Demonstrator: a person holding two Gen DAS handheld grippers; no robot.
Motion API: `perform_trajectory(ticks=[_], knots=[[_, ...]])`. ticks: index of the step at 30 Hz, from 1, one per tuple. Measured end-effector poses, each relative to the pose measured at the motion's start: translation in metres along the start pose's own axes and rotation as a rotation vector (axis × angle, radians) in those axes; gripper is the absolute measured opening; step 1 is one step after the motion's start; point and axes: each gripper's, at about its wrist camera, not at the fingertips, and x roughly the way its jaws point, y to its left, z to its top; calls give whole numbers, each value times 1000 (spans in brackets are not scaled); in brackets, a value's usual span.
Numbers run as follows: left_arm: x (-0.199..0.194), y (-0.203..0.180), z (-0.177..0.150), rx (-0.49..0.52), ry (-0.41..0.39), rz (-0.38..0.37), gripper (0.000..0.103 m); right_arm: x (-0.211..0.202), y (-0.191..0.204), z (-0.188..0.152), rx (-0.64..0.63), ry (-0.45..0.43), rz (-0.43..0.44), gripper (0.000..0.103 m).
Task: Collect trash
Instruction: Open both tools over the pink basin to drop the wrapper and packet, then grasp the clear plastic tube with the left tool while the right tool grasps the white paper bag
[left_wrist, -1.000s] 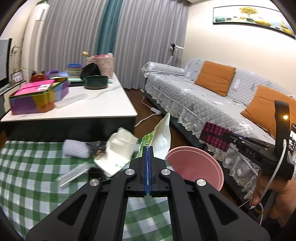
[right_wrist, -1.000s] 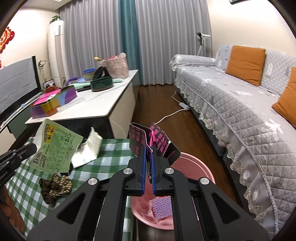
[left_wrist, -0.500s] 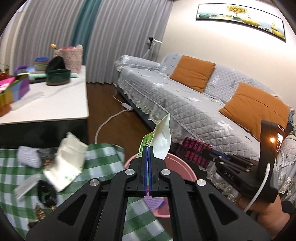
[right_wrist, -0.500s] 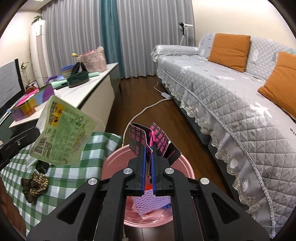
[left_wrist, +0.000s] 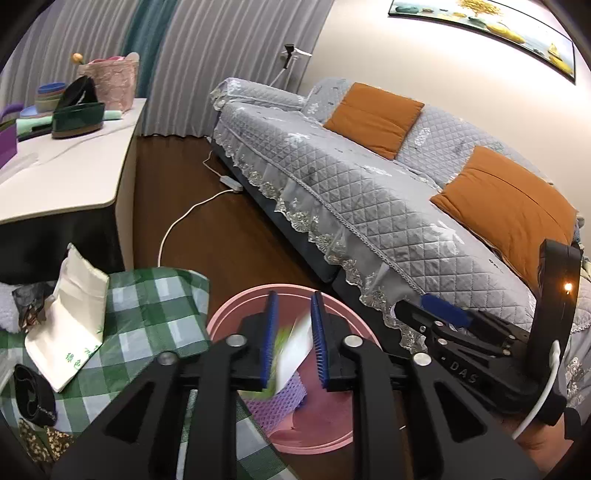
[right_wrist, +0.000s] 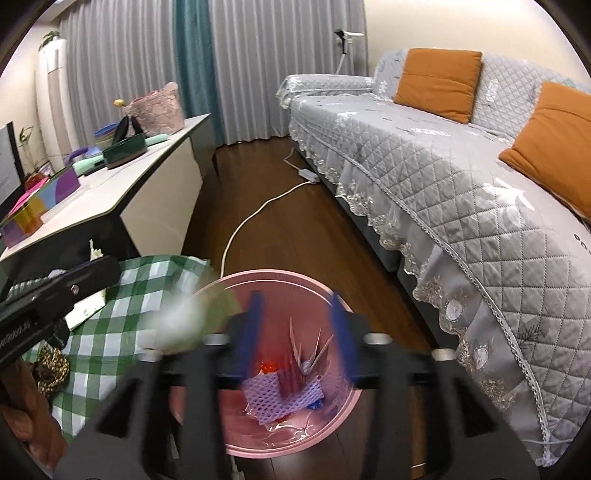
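Observation:
A pink bin (left_wrist: 229, 317) stands on the floor beside the checked table; it also shows in the right wrist view (right_wrist: 280, 280). My left gripper (left_wrist: 293, 345) is open above the bin, and a green-and-white wrapper (left_wrist: 291, 350) falls, blurred, between its fingers. My right gripper (right_wrist: 297, 334) is open over the bin, and the dark pink wrapper (right_wrist: 304, 356) drops inside onto a purple mesh pad (right_wrist: 280, 397). The falling green wrapper (right_wrist: 188, 321) is a blur in the right wrist view. A white packet (left_wrist: 70, 321) lies on the checked cloth.
The green checked tablecloth (left_wrist: 155, 314) holds a black hair tie (left_wrist: 33, 395) and a leopard scrunchie (right_wrist: 51, 365). A white counter (left_wrist: 66, 177) with bowls stands behind. A grey sofa (left_wrist: 369, 184) with orange cushions is to the right. A white cable (right_wrist: 255, 218) runs across the wood floor.
Both grippers moved over the pink bin and opened. The green wrapper left my left gripper and the dark pink wrapper left my right gripper; both are falling into the bin.

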Motion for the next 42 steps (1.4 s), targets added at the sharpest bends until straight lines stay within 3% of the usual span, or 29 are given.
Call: perform_trajectory(ticks=[8,19,26,34,42], knots=[[-34,12,-12,1,-10,46,18,-10,18,7,-14,-39,42,51],[-138,54,-18,-3,-87,184,18,-49,85,11,-77,-122,199,51],[-197,101,-23,-34,-157,304,18,-51,131,8,-128,-131,297,51],[-192,151,-49,-58,-123,425,18,-22,166,2,-148,-77,369,50],[-168,189,-58,-101,-83,448,18,22,190,0,-157,-20,398,50]])
